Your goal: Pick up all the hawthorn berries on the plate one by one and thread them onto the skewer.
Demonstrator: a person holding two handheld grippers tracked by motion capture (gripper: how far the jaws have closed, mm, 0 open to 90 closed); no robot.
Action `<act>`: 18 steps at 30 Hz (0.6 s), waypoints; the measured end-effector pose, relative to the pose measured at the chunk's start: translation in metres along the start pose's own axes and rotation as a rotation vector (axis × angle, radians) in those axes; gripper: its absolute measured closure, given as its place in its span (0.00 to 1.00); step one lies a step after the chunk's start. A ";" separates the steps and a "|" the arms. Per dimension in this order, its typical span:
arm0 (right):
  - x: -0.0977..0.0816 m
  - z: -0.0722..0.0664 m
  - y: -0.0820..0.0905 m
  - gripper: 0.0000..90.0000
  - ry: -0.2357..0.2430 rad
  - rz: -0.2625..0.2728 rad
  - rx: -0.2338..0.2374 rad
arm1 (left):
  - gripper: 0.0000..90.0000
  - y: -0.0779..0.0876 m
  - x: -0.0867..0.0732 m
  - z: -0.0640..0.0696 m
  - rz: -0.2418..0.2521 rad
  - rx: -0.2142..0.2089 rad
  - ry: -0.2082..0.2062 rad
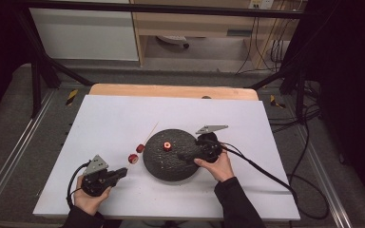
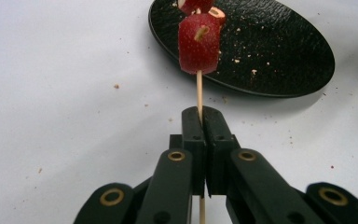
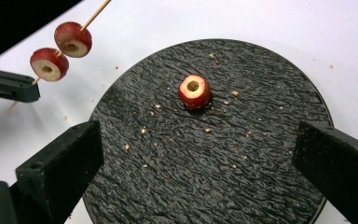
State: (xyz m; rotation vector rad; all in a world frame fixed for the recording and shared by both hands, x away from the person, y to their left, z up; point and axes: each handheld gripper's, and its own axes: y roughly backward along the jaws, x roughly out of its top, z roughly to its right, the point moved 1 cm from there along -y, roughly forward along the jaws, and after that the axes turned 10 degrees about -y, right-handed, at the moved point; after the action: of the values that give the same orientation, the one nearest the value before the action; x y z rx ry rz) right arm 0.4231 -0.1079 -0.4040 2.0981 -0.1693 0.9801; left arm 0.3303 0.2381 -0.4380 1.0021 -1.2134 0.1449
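My left gripper (image 1: pixel 122 172) (image 2: pixel 201 114) is shut on the lower end of a thin wooden skewer (image 1: pixel 149 133) (image 2: pixel 199 93). Two red cored fruit slices (image 1: pixel 133 158) (image 1: pixel 140 148) (image 2: pixel 199 44) are threaded on it, just left of a round black plate (image 1: pixel 166 167) (image 2: pixel 270 51) (image 3: pixel 191 177). A third red slice (image 1: pixel 167 146) (image 3: pixel 194 91) with a hole through its middle lies on the plate. My right gripper (image 1: pixel 184 155) (image 3: pixel 198 135) hovers over the plate, open, its jaws wide on either side and nothing between them. The right gripper view also has the skewered slices (image 3: pixel 73 39) (image 3: pixel 49 64) and the left gripper (image 3: pixel 9 86).
The plate sits on a white sheet (image 1: pixel 114 118) that covers a wooden table (image 1: pixel 171 90). Small crumbs dot the plate and the sheet near it. Cables (image 1: pixel 266 173) trail off both grippers toward the table edges.
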 end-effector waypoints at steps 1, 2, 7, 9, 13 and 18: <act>0.002 -0.001 -0.001 0.03 0.009 -0.010 -0.003 | 0.98 0.000 -0.001 0.000 -0.004 0.001 -0.002; 0.003 -0.003 -0.001 0.03 0.015 -0.019 -0.007 | 0.98 0.000 -0.001 0.000 -0.005 0.000 -0.004; 0.013 -0.010 -0.007 0.04 0.055 -0.062 -0.018 | 0.98 0.001 -0.002 -0.002 -0.007 0.002 -0.002; 0.016 -0.011 -0.009 0.04 0.064 -0.080 -0.028 | 0.98 0.002 -0.003 -0.003 -0.012 0.006 -0.002; 0.023 -0.012 -0.016 0.05 0.070 -0.115 -0.049 | 0.98 0.002 -0.003 -0.004 -0.012 0.006 -0.001; 0.031 -0.015 -0.028 0.05 0.077 -0.157 -0.066 | 0.98 0.002 -0.003 -0.004 -0.012 0.007 0.002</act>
State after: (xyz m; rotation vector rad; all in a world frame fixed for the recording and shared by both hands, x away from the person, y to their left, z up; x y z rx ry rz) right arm 0.4474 -0.0721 -0.3936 1.9776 0.0022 0.9460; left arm 0.3311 0.2434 -0.4399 1.0152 -1.2050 0.1407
